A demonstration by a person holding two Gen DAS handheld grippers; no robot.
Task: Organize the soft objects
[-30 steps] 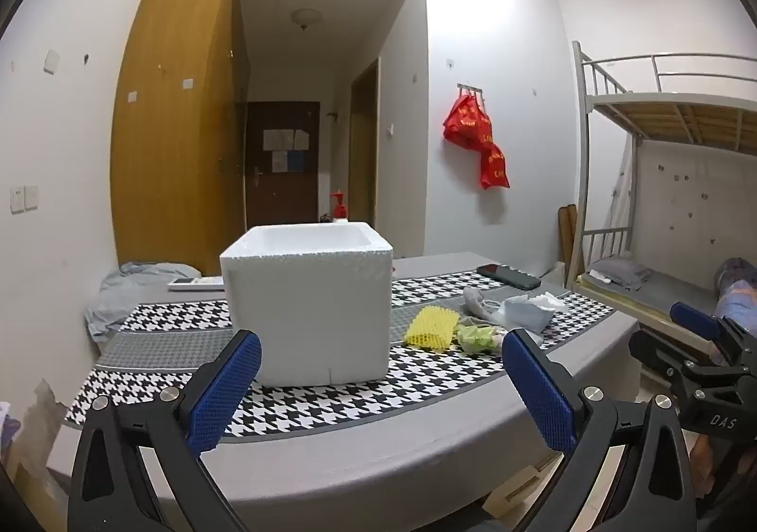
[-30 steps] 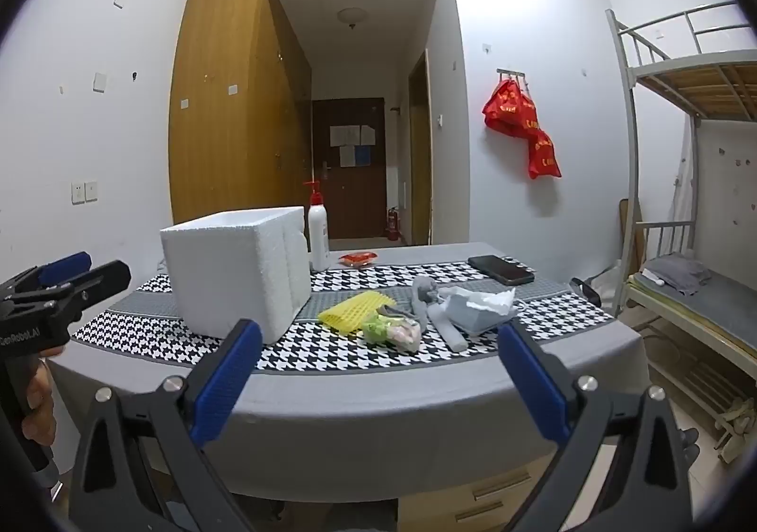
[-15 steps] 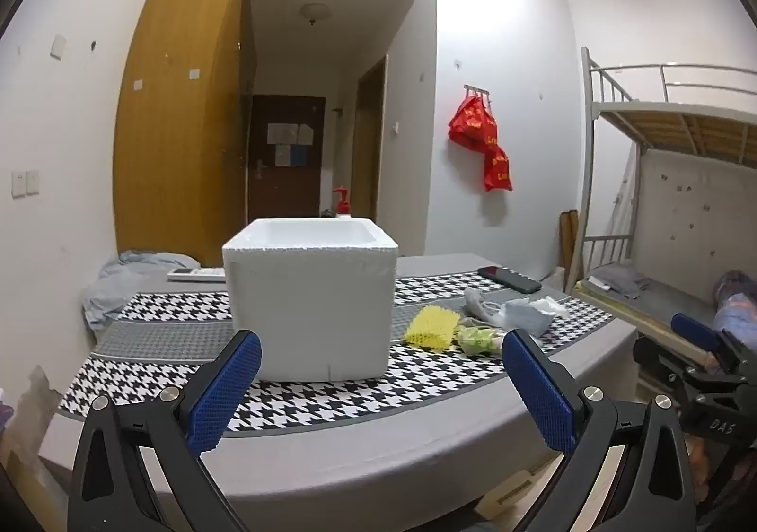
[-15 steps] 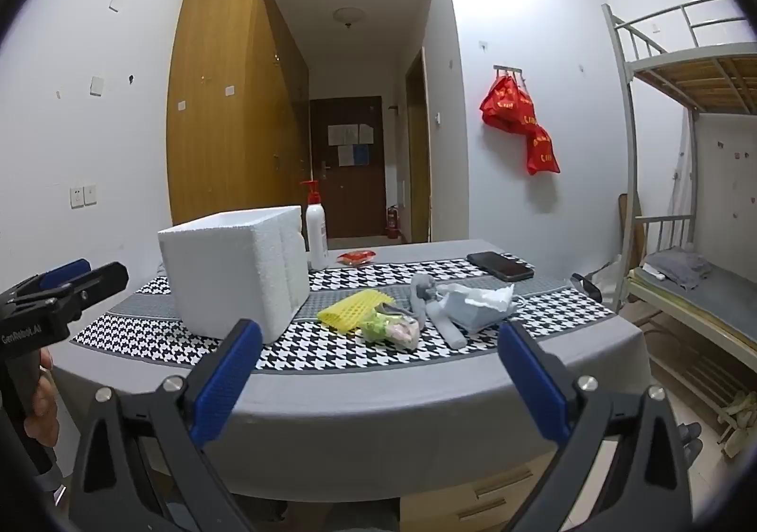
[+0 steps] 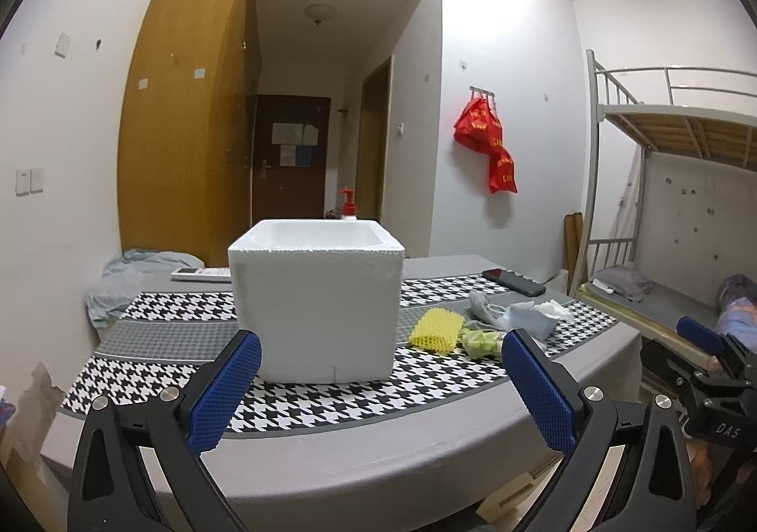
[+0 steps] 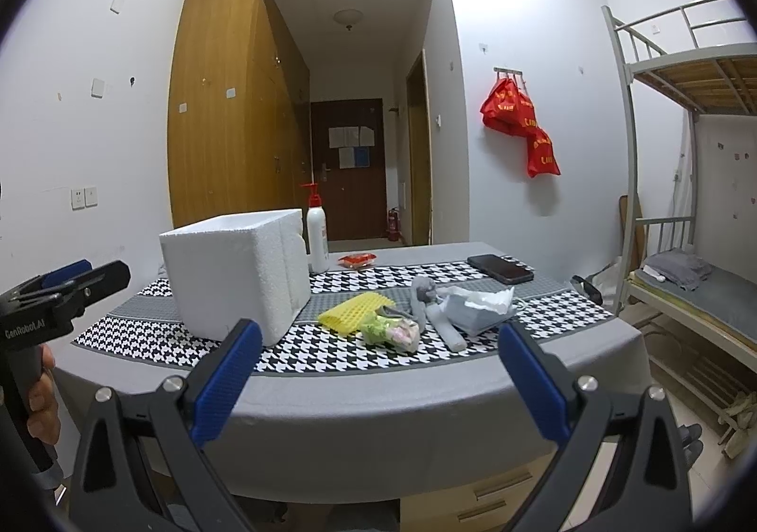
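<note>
While both jaws gape empty, blocky foam box point(image 5: 317, 300), yellow mesh sleeve point(image 6: 356, 312), houndstooth cloth point(image 5: 156, 371).

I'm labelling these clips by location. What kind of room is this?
Most likely a dormitory room: a metal bunk bed stands at the right, a tall wooden wardrobe lines the left wall, and red bags hang from wall hooks.

An open white foam box point(image 5: 317, 309) stands upright on the desk point(image 5: 378, 447). Just right of it lie a yellow mesh sleeve point(image 5: 436, 330), a green-pink bundle point(image 6: 390, 333), a grey sock point(image 6: 433, 307) and a crumpled pale cloth point(image 6: 478, 302).
</note>
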